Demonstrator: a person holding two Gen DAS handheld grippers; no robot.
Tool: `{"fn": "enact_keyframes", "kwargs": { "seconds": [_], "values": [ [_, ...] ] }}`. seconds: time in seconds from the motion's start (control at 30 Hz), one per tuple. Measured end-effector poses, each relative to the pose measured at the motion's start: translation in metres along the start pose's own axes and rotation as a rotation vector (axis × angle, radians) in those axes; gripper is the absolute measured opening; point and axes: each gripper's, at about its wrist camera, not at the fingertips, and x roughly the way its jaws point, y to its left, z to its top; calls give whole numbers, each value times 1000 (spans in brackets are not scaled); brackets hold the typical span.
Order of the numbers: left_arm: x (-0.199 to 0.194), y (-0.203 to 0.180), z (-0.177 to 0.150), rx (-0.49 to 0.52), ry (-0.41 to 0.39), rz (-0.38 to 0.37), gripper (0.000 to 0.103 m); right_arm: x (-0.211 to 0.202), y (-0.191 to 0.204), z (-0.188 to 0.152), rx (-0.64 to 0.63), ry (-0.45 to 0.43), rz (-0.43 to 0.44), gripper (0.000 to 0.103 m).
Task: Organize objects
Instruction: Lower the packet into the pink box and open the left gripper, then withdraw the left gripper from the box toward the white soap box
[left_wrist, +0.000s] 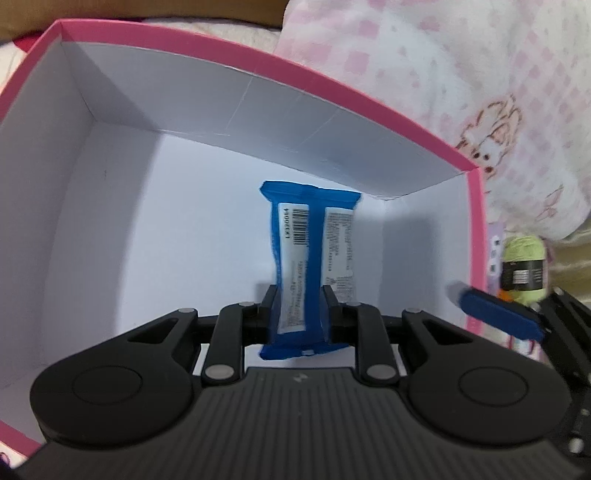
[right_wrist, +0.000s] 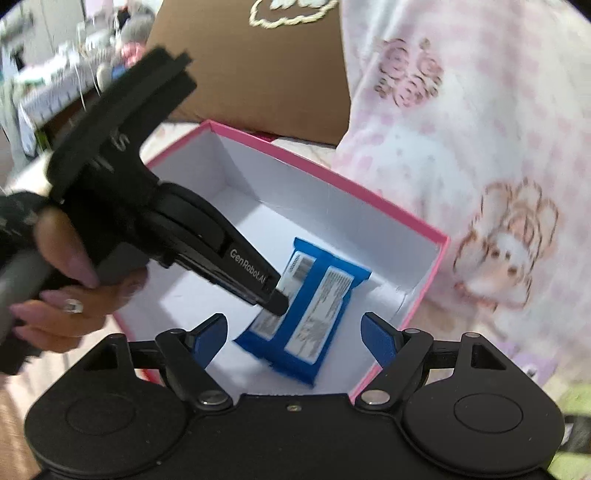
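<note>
A blue snack packet (left_wrist: 314, 254) with white label panels is inside a pink box (left_wrist: 295, 70) with a white interior. My left gripper (left_wrist: 298, 295) is shut on the blue packet and holds it down in the box near the right corner. In the right wrist view the packet (right_wrist: 306, 314) lies tilted in the box (right_wrist: 369, 192), with the left gripper (right_wrist: 275, 301) reaching in from the left. My right gripper (right_wrist: 295, 336) is open and empty, just above the box's near edge. One of its blue fingers (left_wrist: 498, 314) shows at the right of the left wrist view.
A pink and white blanket (right_wrist: 461, 129) with bear prints lies to the right of the box. A green yarn ball (left_wrist: 524, 266) with a black label sits beside the box's right wall. A brown cardboard panel (right_wrist: 258, 74) stands behind the box.
</note>
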Motion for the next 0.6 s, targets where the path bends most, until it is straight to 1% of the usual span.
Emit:
{"fn": "enact_keyframes", "kwargs": {
  "seconds": [0.13,0.2,0.27,0.3,0.33,0.37,0.4,0.5,0.6],
  "values": [
    [7,1,-7,20,11,107,20,-6,-5,-10,28,-32,30,73],
    [11,0,-7,7,12,128,21,-6,1,-13,27,-45,22,63],
    [15,-4,-4,10,4,134,21,-6,0,-19,28,-55,13,57],
    [16,-8,-2,14,-6,137,21,-13,1,-19,35,-59,11,54],
    [17,-10,-1,17,-12,136,19,-16,-1,-22,43,-67,15,52],
    [19,-13,1,19,-13,131,18,-22,0,-24,51,-74,18,47],
    [21,-15,3,14,-13,123,18,-19,-3,-25,57,-79,23,45],
    [27,-19,9,-13,-2,77,18,-21,-7,-30,63,-92,35,43],
    [25,-25,10,10,-47,83,18,-14,-8,-30,79,-103,35,43]
  ]
}}
